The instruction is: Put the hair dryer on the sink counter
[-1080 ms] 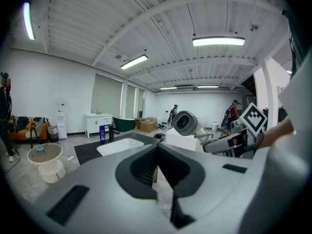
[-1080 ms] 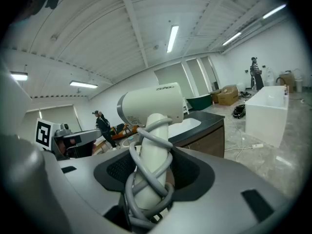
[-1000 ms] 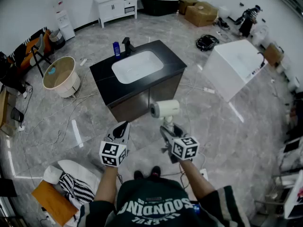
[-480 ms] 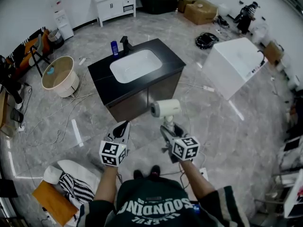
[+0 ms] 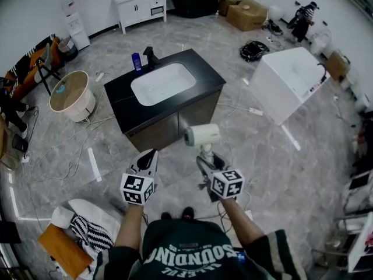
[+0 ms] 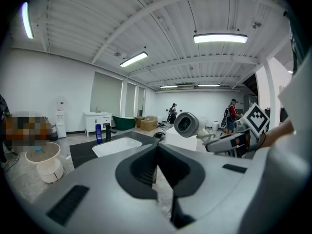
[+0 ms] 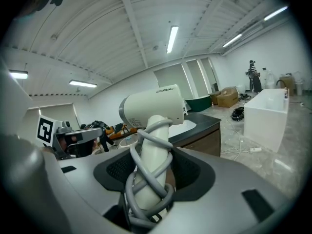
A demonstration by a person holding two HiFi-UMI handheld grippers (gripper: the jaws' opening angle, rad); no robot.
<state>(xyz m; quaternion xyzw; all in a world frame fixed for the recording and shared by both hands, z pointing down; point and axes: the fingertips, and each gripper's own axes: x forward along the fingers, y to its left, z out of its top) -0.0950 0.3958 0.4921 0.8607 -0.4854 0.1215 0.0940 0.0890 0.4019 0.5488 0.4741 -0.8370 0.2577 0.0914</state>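
right gripper (image 5: 205, 157): I clamp the cord-wrapped handle of the hair dryer (image 5: 203, 135) | left gripper (image 5: 148, 158): jaws together, empty | dryer: mid-frame in head view, well apart from the sink counter (image 5: 125, 107) above it | risk: I fear the handle slips on the cord loops and the heavy head tips.

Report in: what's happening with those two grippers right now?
Right gripper shut on hair dryer. Left gripper shut, empty. Sink counter ahead, not yet reached. Counter front bare.
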